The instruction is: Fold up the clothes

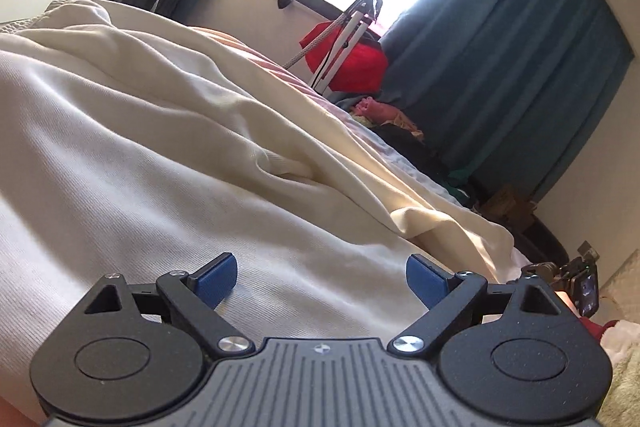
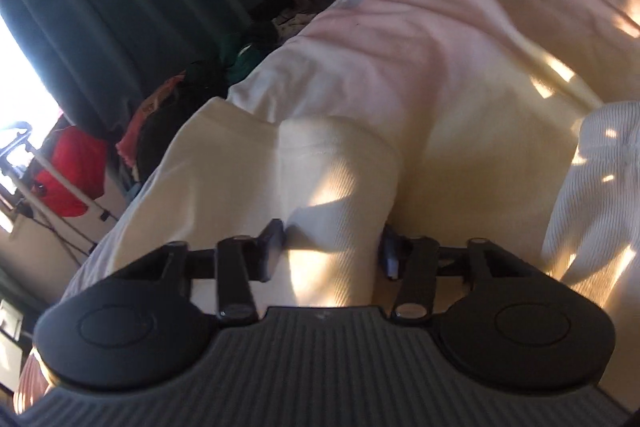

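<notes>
On the bed (image 2: 460, 7), a cream ribbed garment (image 1: 140, 155) is lying rumpled across the pale cover. The left gripper (image 1: 320, 283) is hovering low over it, jaws spread wide and holding nothing. The right gripper (image 2: 332, 251) is pinching a raised fold of that cream cloth between its pads.

Both wrist views low, close over cream garment (image 1: 160, 155); share curtains (image 1: 520, 47).
</notes>
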Demonstrator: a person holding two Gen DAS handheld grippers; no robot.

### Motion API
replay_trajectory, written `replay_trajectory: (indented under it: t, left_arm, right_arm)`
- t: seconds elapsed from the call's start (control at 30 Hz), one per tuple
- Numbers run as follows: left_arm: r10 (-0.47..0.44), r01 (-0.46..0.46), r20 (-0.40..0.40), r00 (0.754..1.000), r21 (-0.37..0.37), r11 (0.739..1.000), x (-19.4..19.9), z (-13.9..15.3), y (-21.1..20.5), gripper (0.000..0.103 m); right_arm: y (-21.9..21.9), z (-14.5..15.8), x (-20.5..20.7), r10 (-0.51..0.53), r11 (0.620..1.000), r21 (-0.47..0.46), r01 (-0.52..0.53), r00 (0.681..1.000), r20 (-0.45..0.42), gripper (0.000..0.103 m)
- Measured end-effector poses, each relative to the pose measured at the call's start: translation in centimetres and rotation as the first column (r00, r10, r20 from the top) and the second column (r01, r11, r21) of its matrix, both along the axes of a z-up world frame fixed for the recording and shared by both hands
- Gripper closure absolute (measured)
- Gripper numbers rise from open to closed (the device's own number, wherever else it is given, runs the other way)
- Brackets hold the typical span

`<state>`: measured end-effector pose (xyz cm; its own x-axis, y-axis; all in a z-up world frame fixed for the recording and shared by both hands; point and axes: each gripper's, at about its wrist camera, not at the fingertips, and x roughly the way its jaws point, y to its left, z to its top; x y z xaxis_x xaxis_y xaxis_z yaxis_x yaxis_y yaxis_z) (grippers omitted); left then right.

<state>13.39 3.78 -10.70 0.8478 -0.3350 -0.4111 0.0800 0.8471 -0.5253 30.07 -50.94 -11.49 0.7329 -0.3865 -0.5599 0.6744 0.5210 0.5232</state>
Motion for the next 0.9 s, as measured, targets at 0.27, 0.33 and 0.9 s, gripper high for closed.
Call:
replay_trajectory:
  t: [0.27, 0.33, 0.9]
  left_arm:
    - [-0.040, 0.037, 0.069, 0.997, 0.038, 0.999, -1.5, 2.0, -0.5, 0.010]
    - [-0.071, 0.068, 0.079, 0.994, 0.039, 0.997, -2.2, 2.6, -0.7, 0.010]
    - [-0.036, 0.036, 0.029, 0.999, 0.010, 0.999, -3.0, 3.3, 0.9, 0.010]
  right_arm:
    - [1.4, 10.1, 0.4, 0.014, 0.957, -0.290, 0.003, 0.998, 0.058, 0.095]
    - [0.5, 11.3, -0.8, 0.007, 0.956, -0.293, 0.018, 0.997, 0.083, 0.095]
    - [-2.1, 6.0, -6.2, 0.061, 0.957, -0.285, -0.062, 0.998, -0.011, 0.095]
